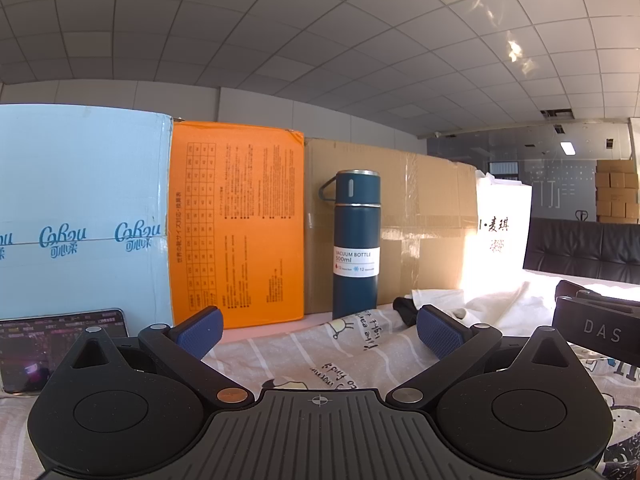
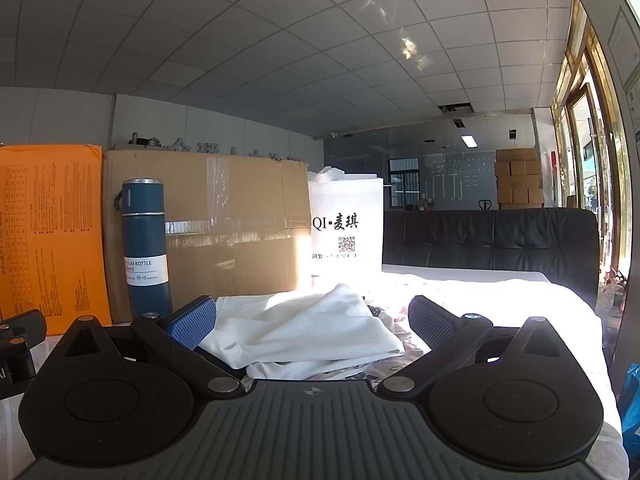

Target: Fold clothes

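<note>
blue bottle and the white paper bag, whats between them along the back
The taped brown cardboard box fills the stretch between the blue bottle and the white paper bag. The right wrist view shows it best.

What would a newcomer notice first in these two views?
The white garment lies crumpled on the printed sheet, straight ahead of the open right tongs. Behind stands a row of boxes, the orange box brightest, with a blue bottle upright before the brown box.
</note>
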`<state>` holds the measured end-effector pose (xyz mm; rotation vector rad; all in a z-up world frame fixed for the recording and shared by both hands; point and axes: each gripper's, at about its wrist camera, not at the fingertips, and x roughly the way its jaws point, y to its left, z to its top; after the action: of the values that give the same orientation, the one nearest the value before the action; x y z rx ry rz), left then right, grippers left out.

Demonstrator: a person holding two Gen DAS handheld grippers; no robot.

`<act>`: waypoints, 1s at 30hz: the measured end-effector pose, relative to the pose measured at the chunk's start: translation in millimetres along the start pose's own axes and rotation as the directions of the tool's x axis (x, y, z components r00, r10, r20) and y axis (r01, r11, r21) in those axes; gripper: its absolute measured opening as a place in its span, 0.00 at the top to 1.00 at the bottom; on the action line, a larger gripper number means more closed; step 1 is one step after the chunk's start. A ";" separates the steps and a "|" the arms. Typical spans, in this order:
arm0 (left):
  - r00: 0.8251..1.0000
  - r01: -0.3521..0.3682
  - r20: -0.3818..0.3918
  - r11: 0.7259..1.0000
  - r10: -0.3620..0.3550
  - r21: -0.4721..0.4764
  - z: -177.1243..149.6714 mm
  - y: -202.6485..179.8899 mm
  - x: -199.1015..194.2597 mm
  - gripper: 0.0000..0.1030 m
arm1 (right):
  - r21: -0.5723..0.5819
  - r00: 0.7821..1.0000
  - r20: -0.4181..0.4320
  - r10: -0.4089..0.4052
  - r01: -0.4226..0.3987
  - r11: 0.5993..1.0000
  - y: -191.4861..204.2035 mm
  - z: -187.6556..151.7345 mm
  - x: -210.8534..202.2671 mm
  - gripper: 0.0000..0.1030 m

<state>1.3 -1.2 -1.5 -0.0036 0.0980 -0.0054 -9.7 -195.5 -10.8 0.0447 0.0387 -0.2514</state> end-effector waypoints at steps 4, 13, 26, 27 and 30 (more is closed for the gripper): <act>1.000 0.001 0.000 1.000 -0.001 0.001 0.0 -0.1 0.0 0.00 | 0.000 1.000 -0.001 0.000 0.000 1.000 0.1 0.0 -0.1 0.00; 1.000 0.002 0.001 1.000 -0.002 0.001 0.2 -0.1 -0.3 0.00 | 0.002 1.000 0.001 0.000 0.000 1.000 0.5 1.4 0.6 0.00; 1.000 0.005 0.001 1.000 -0.005 0.001 1.3 0.9 0.7 0.00 | 0.004 1.000 0.005 0.001 -0.001 1.000 0.6 1.3 1.7 0.00; 1.000 0.005 0.001 1.000 -0.005 0.001 1.4 0.9 0.8 0.00 | 0.004 1.000 0.005 0.001 -0.001 1.000 0.6 1.3 1.7 0.00; 1.000 0.006 0.001 1.000 -0.006 0.001 1.5 0.8 1.1 0.00 | 0.004 1.000 0.005 0.001 -0.001 1.000 0.8 1.2 1.8 0.00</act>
<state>2.5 -0.4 -0.2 -0.0024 0.0971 -0.0112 -7.7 -195.3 -9.6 0.0479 0.0335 -0.2501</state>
